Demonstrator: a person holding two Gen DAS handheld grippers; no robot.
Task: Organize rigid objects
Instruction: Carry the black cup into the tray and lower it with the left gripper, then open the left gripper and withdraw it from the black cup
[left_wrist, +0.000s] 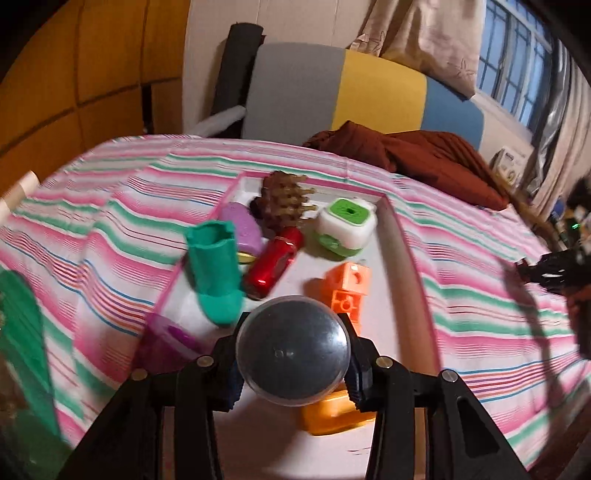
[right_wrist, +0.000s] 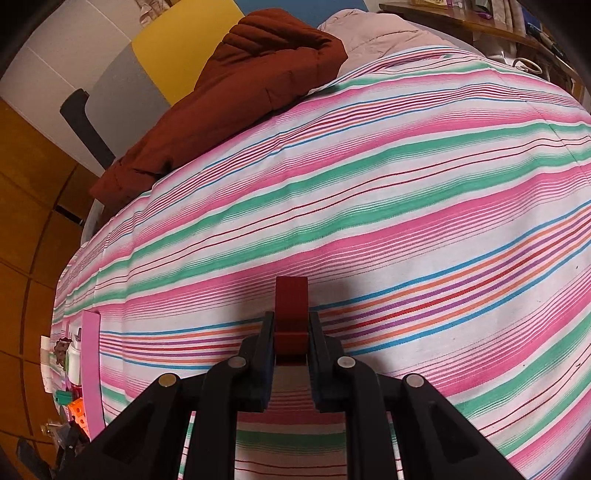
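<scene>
Left gripper (left_wrist: 293, 363): jaws clenched on dark dome-shaped lid (left_wrist: 293, 350), held above pink-rimmed tray (left_wrist: 400, 229) on the striped bed sheet (right_wrist: 369, 192). Tray contents: teal boot (left_wrist: 216, 269), red can (left_wrist: 273, 262), orange block (left_wrist: 347, 286), green-white cube (left_wrist: 345, 227). Right gripper (right_wrist: 291, 332): jaws clenched on dark red block (right_wrist: 291, 314), over the sheet.
</scene>
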